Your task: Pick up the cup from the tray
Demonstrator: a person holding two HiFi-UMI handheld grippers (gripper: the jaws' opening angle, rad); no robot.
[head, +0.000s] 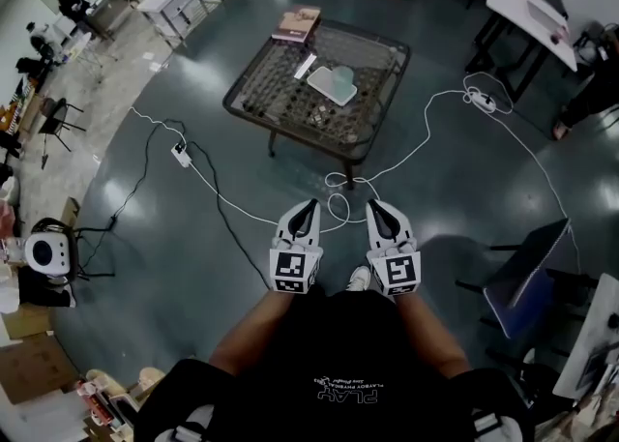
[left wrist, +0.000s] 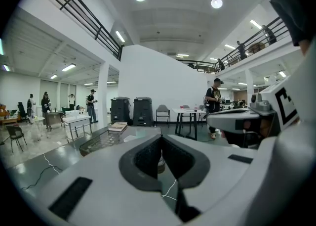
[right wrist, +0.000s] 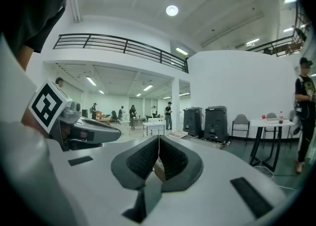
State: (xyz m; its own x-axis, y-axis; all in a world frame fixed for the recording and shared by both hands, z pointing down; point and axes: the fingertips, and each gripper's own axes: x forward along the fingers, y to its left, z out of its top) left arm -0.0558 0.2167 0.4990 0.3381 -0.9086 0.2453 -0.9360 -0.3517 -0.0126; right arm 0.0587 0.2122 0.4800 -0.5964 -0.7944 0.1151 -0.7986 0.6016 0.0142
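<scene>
A low dark table (head: 290, 106) stands on the floor well ahead of me. On it lies a pale tray (head: 325, 88) with a pale green cup (head: 344, 74) at its far right. Both grippers are held close to my body, far short of the table. My left gripper (head: 310, 204) is shut with nothing in it, and in the left gripper view its pads (left wrist: 148, 157) meet at the tip. My right gripper (head: 373, 204) is beside it, also shut and empty, its pads (right wrist: 143, 158) closed together. From the left gripper view the table (left wrist: 106, 140) shows low ahead.
A book (head: 297, 22) and a small white bar (head: 305, 66) lie on the table. White and black cables (head: 334, 200) and a power strip (head: 181, 154) lie on the floor between me and the table. White desks (head: 530, 7), chairs (head: 527, 280) and people stand around.
</scene>
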